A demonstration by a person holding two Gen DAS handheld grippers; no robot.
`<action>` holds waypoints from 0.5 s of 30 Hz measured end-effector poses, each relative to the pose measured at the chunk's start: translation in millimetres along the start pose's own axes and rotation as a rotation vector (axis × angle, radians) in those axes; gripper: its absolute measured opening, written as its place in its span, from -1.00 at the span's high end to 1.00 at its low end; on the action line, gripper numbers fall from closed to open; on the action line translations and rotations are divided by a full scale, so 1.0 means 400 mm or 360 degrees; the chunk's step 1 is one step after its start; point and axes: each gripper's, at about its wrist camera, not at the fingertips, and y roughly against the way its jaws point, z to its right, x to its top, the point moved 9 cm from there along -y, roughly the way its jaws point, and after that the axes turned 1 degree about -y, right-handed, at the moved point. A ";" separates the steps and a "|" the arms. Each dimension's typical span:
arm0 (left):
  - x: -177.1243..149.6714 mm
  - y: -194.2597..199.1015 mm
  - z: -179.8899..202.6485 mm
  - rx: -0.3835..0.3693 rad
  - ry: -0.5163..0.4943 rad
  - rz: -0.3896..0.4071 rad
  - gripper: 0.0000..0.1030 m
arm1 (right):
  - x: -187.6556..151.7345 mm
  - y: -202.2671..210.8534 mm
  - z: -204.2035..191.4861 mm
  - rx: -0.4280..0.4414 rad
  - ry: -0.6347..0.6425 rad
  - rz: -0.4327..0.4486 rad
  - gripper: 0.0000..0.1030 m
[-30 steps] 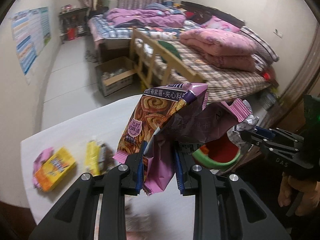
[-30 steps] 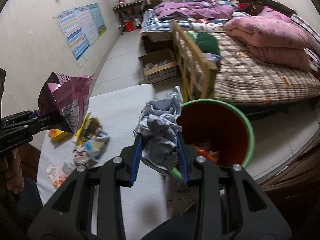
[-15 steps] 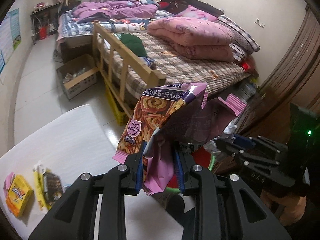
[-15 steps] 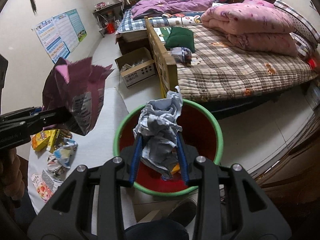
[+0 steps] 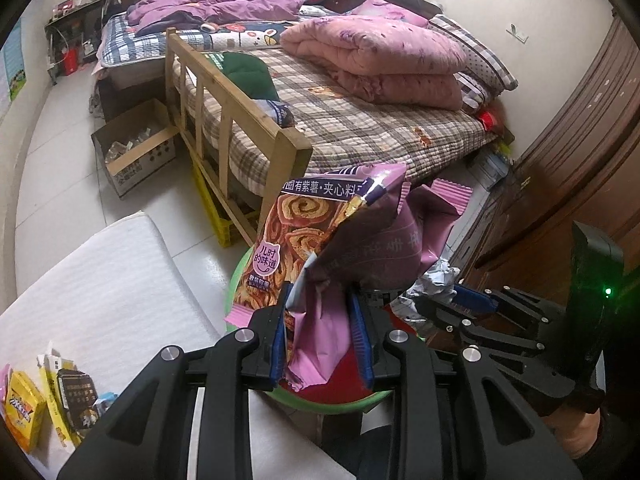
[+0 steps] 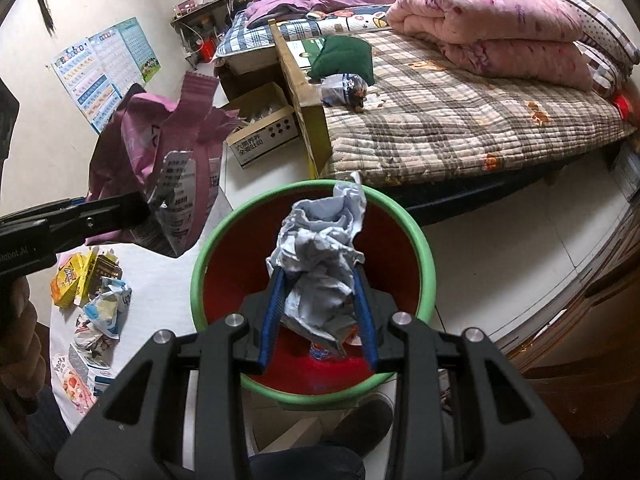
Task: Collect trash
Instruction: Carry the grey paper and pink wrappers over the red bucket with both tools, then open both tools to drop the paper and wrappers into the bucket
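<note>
Purple snack wrapper (image 5: 340, 256) is clamped in your left claw (image 5: 322, 340); its long axis runs upright, torn mouth pointing up and away from you, lower tail hanging between the blue pads (image 5: 279, 344). The jaws have just been easing wider, yet the pads press on the wrapper; it sits above the near rim of the green-rimmed red bin (image 6: 424, 248). Your right claw (image 6: 318, 320) is clenched on a crumpled grey paper wad (image 6: 320, 256); the wad stands upright, its long axis along the fingers, directly over the bin's open mouth. Loose wrappers (image 6: 92, 292) lie on the white table (image 5: 112, 288), left of the bin.
</note>
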 end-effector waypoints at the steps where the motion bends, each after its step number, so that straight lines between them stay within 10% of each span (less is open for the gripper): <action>1: 0.005 -0.004 0.003 0.0001 -0.0001 0.0000 0.49 | 0.000 -0.001 0.002 -0.0001 0.0000 0.0000 0.35; 3: 0.009 -0.007 0.006 0.0000 0.0000 -0.0003 0.41 | 0.000 -0.002 0.004 -0.0004 0.0001 -0.0003 0.31; 5: 0.014 -0.008 0.008 -0.0001 0.0004 0.0003 -0.26 | 0.000 -0.002 0.009 -0.0017 -0.0004 0.0003 0.12; 15: 0.024 0.060 -0.033 0.0018 0.0061 0.0133 -0.82 | -0.001 0.015 0.002 -0.0035 -0.0009 0.0031 -0.60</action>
